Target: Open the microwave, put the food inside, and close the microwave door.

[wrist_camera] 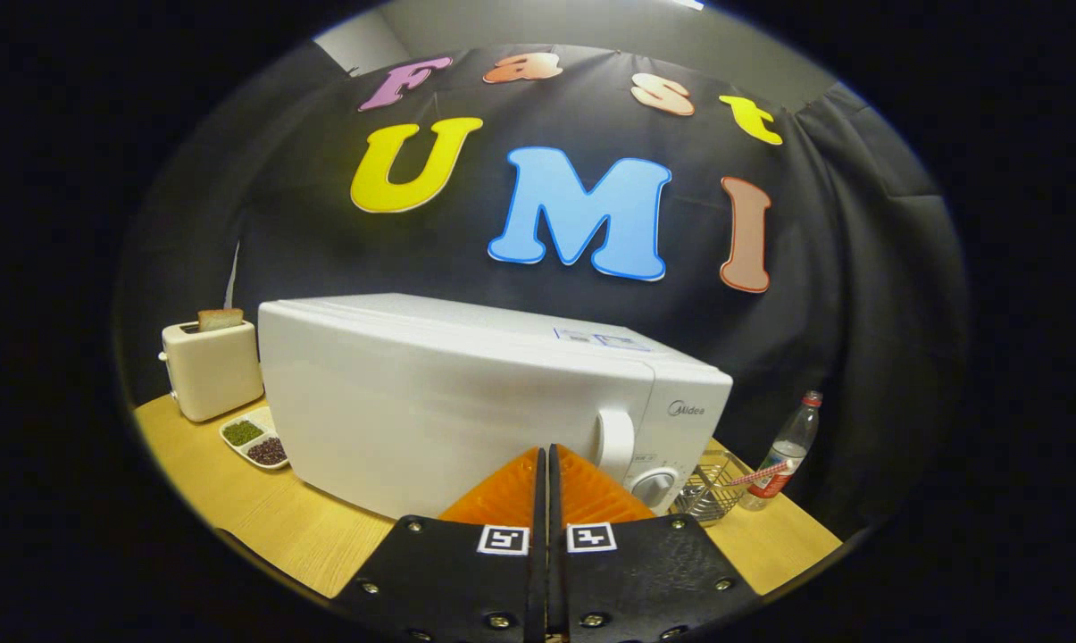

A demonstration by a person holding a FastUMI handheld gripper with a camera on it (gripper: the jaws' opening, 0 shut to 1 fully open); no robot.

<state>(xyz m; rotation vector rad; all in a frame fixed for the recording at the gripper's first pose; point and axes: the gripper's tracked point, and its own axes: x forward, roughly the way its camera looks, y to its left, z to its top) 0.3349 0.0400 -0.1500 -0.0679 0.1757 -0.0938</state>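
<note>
A white microwave [466, 393] stands on the wooden table [270, 518] with its door closed. The door's white handle [615, 444] is upright near the right end, beside the control panel with a round knob [654, 487]. My gripper [546, 453] is shut, its two fingers pressed together with nothing between them. The fingertips point at the lower part of the door, just left of the handle. I cannot tell whether they touch the door. No food item is in the fingers.
A cream toaster [212, 369] with a slice of bread [220, 318] stands left of the microwave. In front of it lies a white dish [254, 439] of green and dark beans. Right of the microwave are a wire basket [712, 491] and a plastic bottle [783, 451].
</note>
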